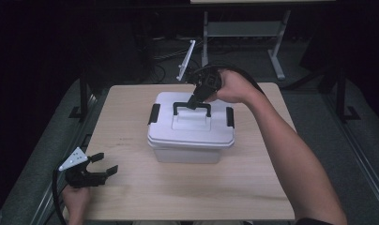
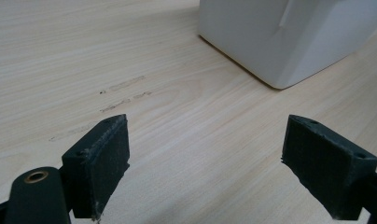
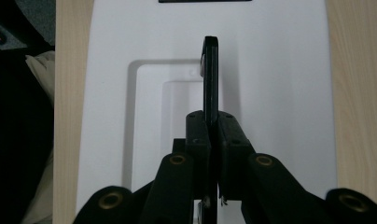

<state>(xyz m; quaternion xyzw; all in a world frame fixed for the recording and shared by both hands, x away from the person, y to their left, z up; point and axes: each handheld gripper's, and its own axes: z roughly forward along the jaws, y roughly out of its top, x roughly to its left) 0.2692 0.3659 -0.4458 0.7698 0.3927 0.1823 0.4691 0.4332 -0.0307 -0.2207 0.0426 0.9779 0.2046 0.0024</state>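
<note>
A white plastic storage box (image 1: pixel 190 147) with black side latches (image 1: pixel 153 114) stands in the middle of the wooden table (image 1: pixel 131 187). Its black carry handle (image 1: pixel 192 105) is raised above the lid. My right gripper (image 1: pixel 195 101) comes in from behind the box and is shut on that handle; in the right gripper view the handle (image 3: pixel 211 79) runs edge-on between the closed jaws, gripper point (image 3: pixel 213 122), over the white lid (image 3: pixel 270 93). My left gripper (image 1: pixel 105 164) rests open near the table's front left corner. The left gripper (image 2: pixel 205 158) holds nothing, and a corner of the box (image 2: pixel 280 42) lies ahead.
The table's edges drop to grey floor on both sides. A metal table frame (image 1: pixel 244 33) and a white board (image 1: pixel 186 61) stand behind the table. Bare wood surrounds the box, with faint marks (image 2: pixel 123 93) on it in front of the left gripper.
</note>
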